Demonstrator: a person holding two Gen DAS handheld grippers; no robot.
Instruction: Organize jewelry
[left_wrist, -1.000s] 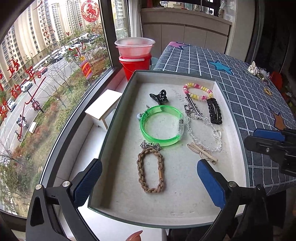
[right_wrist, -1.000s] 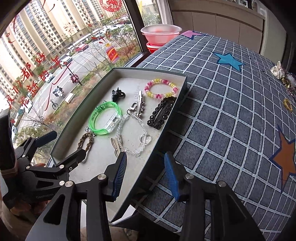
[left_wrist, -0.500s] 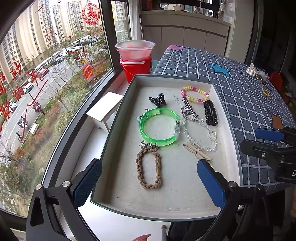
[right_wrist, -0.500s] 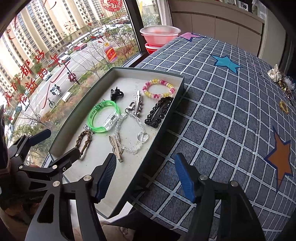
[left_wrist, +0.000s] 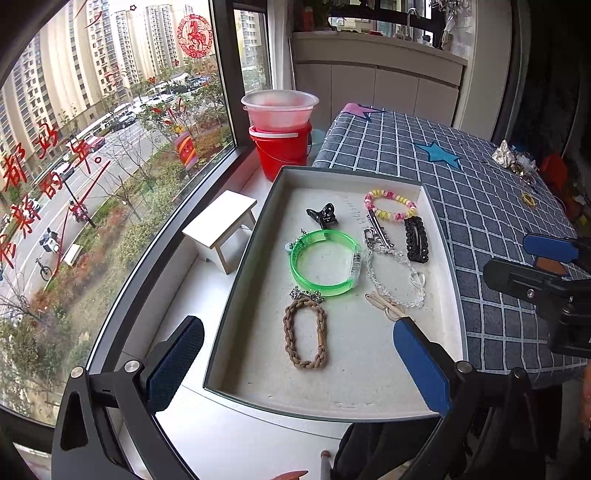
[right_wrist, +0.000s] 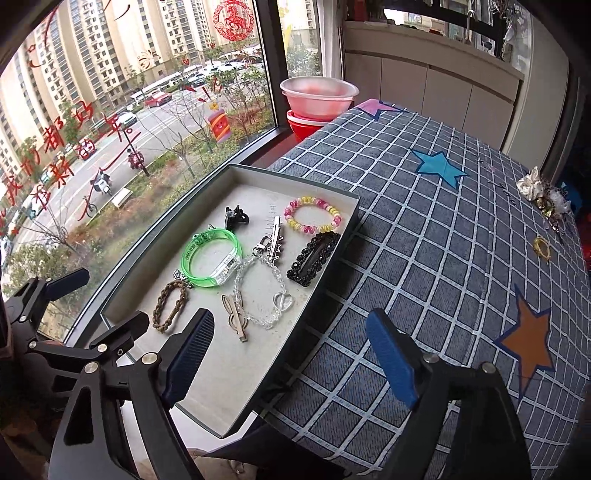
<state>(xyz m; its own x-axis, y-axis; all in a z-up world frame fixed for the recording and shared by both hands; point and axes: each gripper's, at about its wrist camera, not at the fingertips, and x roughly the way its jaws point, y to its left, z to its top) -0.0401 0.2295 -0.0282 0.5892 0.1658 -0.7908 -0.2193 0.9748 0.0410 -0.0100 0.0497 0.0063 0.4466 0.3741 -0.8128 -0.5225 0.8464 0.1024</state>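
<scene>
Beside a big window over a street, a checked tablecloth (right_wrist: 424, 236) covers the table, and a shallow grey tray (right_wrist: 317, 295) lies on it, its window-side edge jutting past the table edge. Laid out apart in the tray: a green bangle (left_wrist: 325, 266) near the centre, a braided brown bracelet (left_wrist: 306, 336) at 6 o'clock from it, a clear bead chain (left_wrist: 395, 273) at 3 o'clock, a pink-and-yellow bead bracelet (left_wrist: 389, 205) and black hair clip (left_wrist: 416, 240) toward 1 o'clock. The right gripper (right_wrist: 288, 354) hangs over the tray's near corner; its jaws have just been spreading and stand wide with nothing between them, so a piece seems just set down. The left gripper (left_wrist: 295, 362) is also wide apart and empty (hovering at the tray's near end). More trinkets, including a yellow ring (right_wrist: 541, 246), wait across the cloth at 2 o'clock; the next move probably calls for reaching there and pinching one small piece.
</scene>
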